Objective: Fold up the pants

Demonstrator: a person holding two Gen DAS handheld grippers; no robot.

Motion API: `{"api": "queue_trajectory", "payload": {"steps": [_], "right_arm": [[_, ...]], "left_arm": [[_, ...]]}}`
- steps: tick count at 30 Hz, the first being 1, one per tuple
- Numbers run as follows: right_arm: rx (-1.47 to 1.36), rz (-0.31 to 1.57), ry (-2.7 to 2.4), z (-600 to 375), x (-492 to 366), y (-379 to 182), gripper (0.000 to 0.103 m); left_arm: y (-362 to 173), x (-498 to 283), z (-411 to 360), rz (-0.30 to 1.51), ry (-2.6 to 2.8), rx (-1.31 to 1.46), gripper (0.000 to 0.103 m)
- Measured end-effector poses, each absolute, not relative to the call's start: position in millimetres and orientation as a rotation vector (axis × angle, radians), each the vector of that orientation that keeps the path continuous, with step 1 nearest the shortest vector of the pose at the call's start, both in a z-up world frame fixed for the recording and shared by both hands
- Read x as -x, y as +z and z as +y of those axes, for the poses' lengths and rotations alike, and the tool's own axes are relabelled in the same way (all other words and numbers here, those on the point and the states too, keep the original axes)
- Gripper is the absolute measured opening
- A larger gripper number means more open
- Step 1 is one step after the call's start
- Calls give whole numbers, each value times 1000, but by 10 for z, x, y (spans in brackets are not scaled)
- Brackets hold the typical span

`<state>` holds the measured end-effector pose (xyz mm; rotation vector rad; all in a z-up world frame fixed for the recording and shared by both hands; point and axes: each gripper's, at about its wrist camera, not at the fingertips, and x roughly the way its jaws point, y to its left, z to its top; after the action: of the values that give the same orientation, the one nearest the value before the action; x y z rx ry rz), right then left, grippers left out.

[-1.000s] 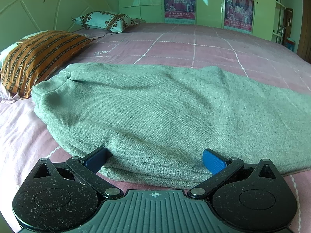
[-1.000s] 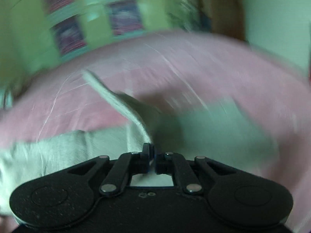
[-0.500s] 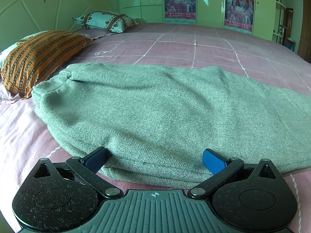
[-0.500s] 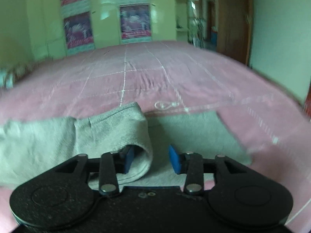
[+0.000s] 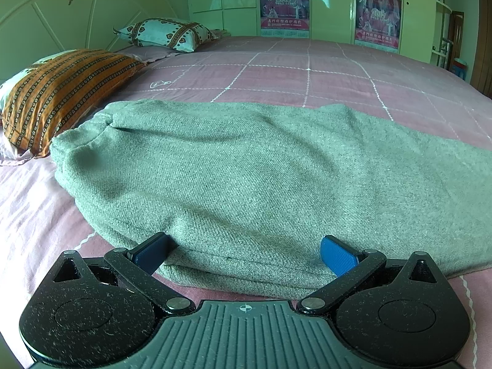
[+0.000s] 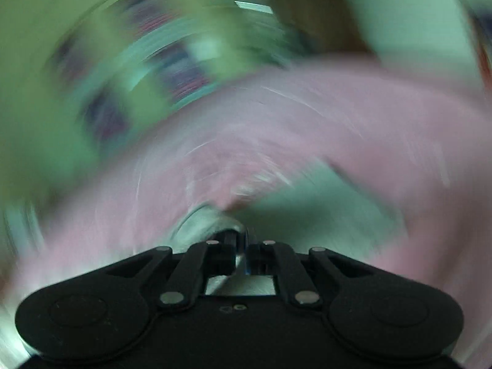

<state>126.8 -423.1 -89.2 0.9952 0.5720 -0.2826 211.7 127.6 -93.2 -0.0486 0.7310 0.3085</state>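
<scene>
Grey-green pants (image 5: 246,178) lie flat across the pink bed, waistband toward the pillows at the left. My left gripper (image 5: 246,250) is open, its blue pads (image 5: 336,258) spread wide at the near edge of the pants, holding nothing. The right wrist view is heavily blurred by motion. There my right gripper (image 6: 241,243) has its fingers drawn together, with grey-green pants fabric (image 6: 307,215) pinched between them. The pants end shows as a blurred patch ahead and to the right of the fingers.
An orange striped pillow (image 5: 61,92) lies at the left and a white patterned pillow (image 5: 166,32) behind it by the headboard. The pink checked bedsheet (image 5: 307,70) stretches beyond the pants. Green wardrobe doors with posters (image 5: 284,3) stand at the back.
My right gripper was open half a second ago and has shut on the pants fabric, now swinging fast. The left gripper and the pants near it have not moved.
</scene>
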Motion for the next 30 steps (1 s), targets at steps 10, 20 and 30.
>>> {"api": "queue_trajectory", "payload": {"steps": [10,20,30], "right_arm": [[-626,637,-283,-4063,-1373,-721,17],[201,602,-154,-3165,-1475,-388,17],[516,573,-49,-2715,-1463,-490,19]], "left_arm": [[-927,-2112,1296,731,307,50,103],[-929,-2117,1285,731,309,48,103],[-928,-2118,1273,730,309,49,103]]}}
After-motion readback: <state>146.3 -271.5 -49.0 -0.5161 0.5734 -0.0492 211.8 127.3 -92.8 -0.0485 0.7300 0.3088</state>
